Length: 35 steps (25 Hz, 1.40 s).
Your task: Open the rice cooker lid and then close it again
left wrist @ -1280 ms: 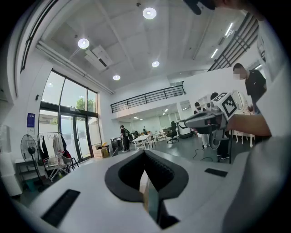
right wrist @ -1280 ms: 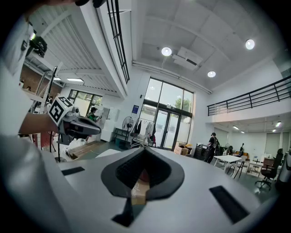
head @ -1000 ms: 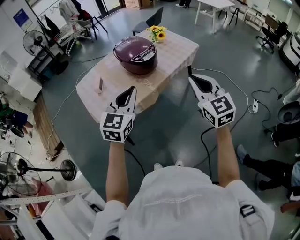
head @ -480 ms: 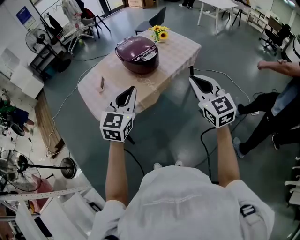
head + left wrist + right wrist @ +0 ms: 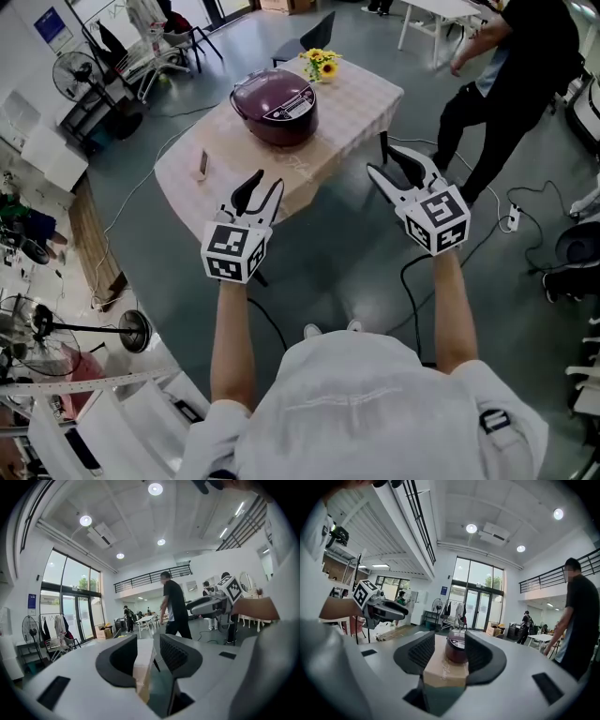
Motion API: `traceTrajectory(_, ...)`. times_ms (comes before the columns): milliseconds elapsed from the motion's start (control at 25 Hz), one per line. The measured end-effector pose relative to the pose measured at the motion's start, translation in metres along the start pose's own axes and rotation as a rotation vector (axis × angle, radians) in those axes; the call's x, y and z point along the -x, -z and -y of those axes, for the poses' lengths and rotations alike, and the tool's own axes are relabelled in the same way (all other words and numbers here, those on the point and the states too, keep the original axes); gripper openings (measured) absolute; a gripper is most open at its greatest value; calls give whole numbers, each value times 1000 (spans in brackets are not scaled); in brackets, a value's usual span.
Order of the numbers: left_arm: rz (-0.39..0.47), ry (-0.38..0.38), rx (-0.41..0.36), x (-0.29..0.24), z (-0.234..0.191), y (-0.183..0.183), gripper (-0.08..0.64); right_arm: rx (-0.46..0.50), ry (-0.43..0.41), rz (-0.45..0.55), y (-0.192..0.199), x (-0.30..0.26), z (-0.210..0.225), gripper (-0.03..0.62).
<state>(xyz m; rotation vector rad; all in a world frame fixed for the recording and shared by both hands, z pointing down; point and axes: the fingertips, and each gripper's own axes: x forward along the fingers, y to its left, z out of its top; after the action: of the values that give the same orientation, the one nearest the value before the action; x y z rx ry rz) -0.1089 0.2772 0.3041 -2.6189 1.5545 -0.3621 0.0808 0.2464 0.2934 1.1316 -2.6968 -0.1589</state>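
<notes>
The dark purple rice cooker (image 5: 274, 106), lid down, sits on a table with a beige cloth (image 5: 356, 103). Both grippers hang over the floor, short of the table's near edge. My left gripper (image 5: 260, 190) is open, and so is my right gripper (image 5: 398, 166). The jaws of both have just been opening, with nothing between them. In the right gripper view the rice cooker (image 5: 456, 647) shows far off in the gap between the jaws, and the left gripper (image 5: 401, 612) is at the left. The left gripper view shows only the table's corner (image 5: 143, 667) past its jaws.
Yellow flowers (image 5: 319, 66) stand behind the cooker, and a small upright object (image 5: 202, 167) is near the table's left edge. A person in black (image 5: 511, 75) walks at the right rear. Cables (image 5: 487, 202) lie on the floor at the right, and a fan (image 5: 75, 80) stands at the left.
Both grippers' jaws have gone from shut to open. The hands have hardly shifted. A person in black has walked into view at the upper right.
</notes>
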Motion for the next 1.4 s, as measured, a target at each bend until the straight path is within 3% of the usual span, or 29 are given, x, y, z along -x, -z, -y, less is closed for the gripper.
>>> traceTrajectory(960,-32,-87,60,-47,23,2,164,-34,-40,9,35,3,62,212)
traceTrajectory(1400,-54,-107,81,-106,-24,27,161,-27,-67,-21,54,-65,96,212)
